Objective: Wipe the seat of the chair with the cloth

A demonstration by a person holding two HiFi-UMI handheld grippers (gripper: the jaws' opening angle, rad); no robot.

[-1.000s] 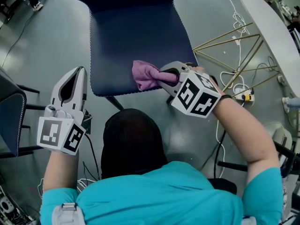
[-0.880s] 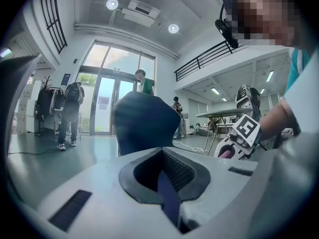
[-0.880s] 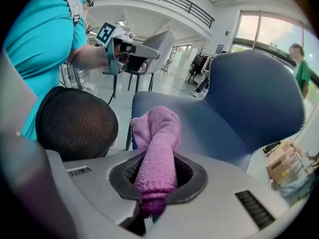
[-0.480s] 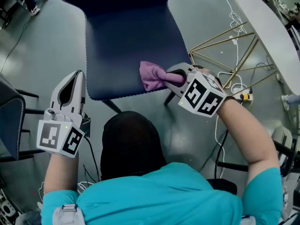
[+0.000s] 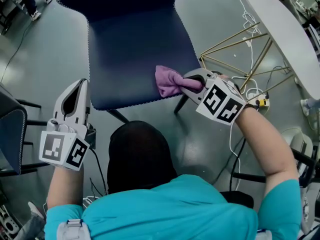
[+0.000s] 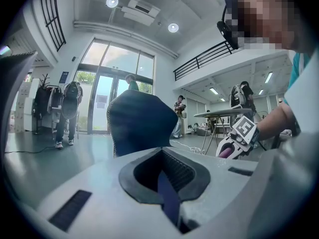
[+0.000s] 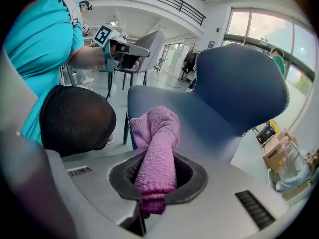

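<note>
Your right gripper (image 5: 192,84) clamps the cloth (image 5: 168,81), apparently pressed on the seat (image 5: 130,59); your left gripper (image 5: 81,84) is closed, empty.

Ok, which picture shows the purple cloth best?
The right gripper view: the cloth fills the middle, pinched in the right gripper, and its weave is visible. The head view shows it smaller, bunched on the chair seat near the front edge. The left gripper view shows only a purple speck, far off.
</note>
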